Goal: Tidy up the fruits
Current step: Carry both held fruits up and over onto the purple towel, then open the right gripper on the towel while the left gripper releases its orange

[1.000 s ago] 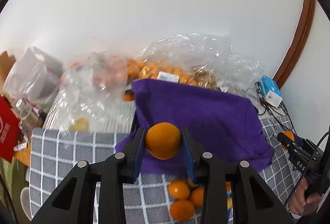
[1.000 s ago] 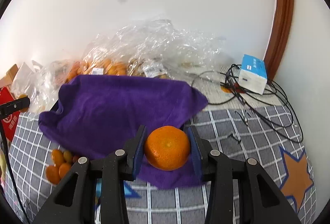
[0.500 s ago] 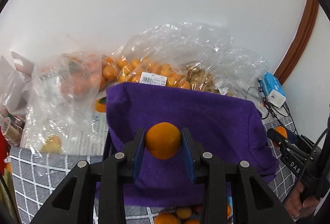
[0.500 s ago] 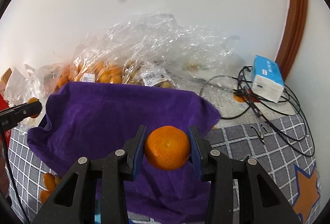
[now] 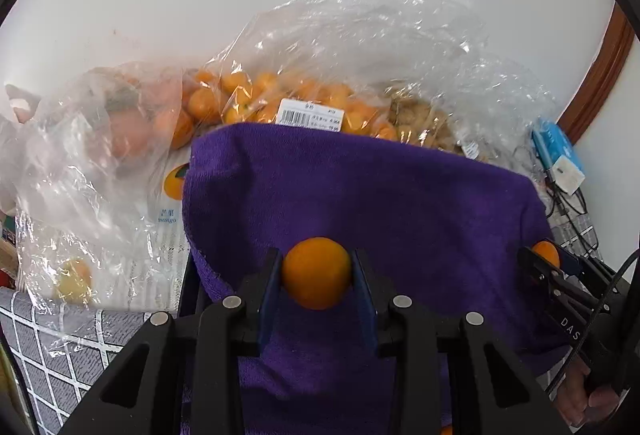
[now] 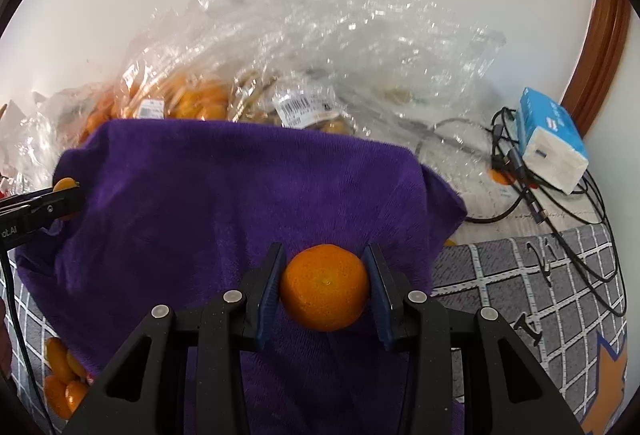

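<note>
My left gripper [image 5: 317, 275] is shut on a small smooth orange [image 5: 317, 273] and holds it over a purple towel [image 5: 360, 195] draped on a black frame. My right gripper [image 6: 325, 287] is shut on a larger mandarin [image 6: 325, 287] over the same towel [image 6: 224, 195]. The right gripper shows at the right edge of the left wrist view [image 5: 548, 259]; the left gripper shows at the left edge of the right wrist view [image 6: 60, 195]. Several small oranges [image 6: 60, 383] lie on the checked cloth at the lower left.
Clear plastic bags of small oranges [image 5: 304, 99] lie behind the towel by the white wall. A blue and white box [image 6: 552, 151] and black cables [image 6: 560, 219] lie at the right. The grey checked tablecloth [image 6: 520, 275] covers the table.
Both grippers have moved forward and up over the purple towel, each still holding its fruit. The bags behind look closer; the loose oranges have dropped out of the left view.
</note>
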Tool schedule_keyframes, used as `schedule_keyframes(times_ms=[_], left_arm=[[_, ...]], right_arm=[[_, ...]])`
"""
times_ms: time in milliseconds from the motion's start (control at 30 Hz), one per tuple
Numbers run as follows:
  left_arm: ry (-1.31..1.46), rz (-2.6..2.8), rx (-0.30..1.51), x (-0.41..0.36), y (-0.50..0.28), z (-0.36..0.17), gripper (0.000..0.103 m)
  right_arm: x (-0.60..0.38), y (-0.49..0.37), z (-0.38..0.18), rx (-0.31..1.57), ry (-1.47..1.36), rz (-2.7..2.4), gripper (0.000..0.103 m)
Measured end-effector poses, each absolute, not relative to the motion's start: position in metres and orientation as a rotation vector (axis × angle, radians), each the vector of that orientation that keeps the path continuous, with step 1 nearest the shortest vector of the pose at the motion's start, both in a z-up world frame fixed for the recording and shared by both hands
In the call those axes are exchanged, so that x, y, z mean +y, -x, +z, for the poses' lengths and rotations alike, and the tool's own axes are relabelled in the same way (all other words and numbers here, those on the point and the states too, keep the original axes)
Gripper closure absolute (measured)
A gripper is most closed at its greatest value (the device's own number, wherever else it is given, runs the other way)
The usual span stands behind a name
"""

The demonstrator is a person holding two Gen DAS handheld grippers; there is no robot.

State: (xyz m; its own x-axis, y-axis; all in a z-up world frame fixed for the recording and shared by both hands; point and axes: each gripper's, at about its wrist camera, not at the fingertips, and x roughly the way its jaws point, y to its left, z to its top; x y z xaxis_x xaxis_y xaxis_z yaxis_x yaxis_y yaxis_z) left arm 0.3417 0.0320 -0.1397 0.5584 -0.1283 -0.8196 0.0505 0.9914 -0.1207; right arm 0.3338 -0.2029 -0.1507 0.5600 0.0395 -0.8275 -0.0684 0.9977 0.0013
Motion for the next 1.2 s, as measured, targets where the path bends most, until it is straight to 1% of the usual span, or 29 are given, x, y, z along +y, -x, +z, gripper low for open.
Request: schedule_keyframes(times_ms=[300, 633, 733, 767, 800, 867, 933, 967, 1000, 1100, 1200], left_arm=[[0.058, -0.072, 1.006, 0.03, -0.347, -0.153, 0.07], [0.06, -0.066, 1.043, 0.029, -0.354, -0.164, 0.07], [0.06, -0.067, 1.045, 0.029, -0.355, -0.165, 0.07], [0.056, -0.067, 1.045, 0.029, -0.355, -0.165, 0.07], [0.051, -0.067, 1.045, 0.029, -0.356, -0.165, 0.07], [0.044, -0.07, 1.052, 0.028, -0.356, -0.166, 0.07], [0.042, -0.079, 1.07, 0.026, -0.357, -0.167, 0.064], [0.039, -0.082, 1.076, 0.025, -0.357, -0.166, 0.058], [0.035, -0.083, 1.075, 0.023, -0.357, -0.165, 0.054], [0.013, -0.076, 1.057, 0.019, -0.355, -0.156, 0.052], [0.006, -0.076, 1.025, 0.017, -0.349, -0.142, 0.05]], right_arm=[[-0.2, -0.337, -0.171, 1.011, 0.034, 0.066, 0.063], [-0.197, -0.338, -0.175, 1.011, 0.055, 0.069, 0.063], [-0.198, -0.337, -0.175, 1.013, 0.047, 0.071, 0.061], [-0.198, -0.337, -0.175, 1.014, 0.045, 0.074, 0.056], [-0.198, -0.337, -0.174, 1.019, 0.04, 0.076, 0.047], [-0.198, -0.336, -0.173, 1.021, 0.034, 0.083, 0.041], [-0.198, -0.333, -0.168, 1.013, 0.039, 0.081, 0.037], [-0.198, -0.331, -0.166, 1.01, 0.041, 0.078, 0.033], [-0.198, -0.329, -0.163, 1.005, 0.042, 0.075, 0.03], [-0.201, -0.322, -0.151, 0.986, 0.039, 0.061, 0.025], [-0.206, -0.311, -0.137, 0.966, 0.022, 0.053, 0.024]])
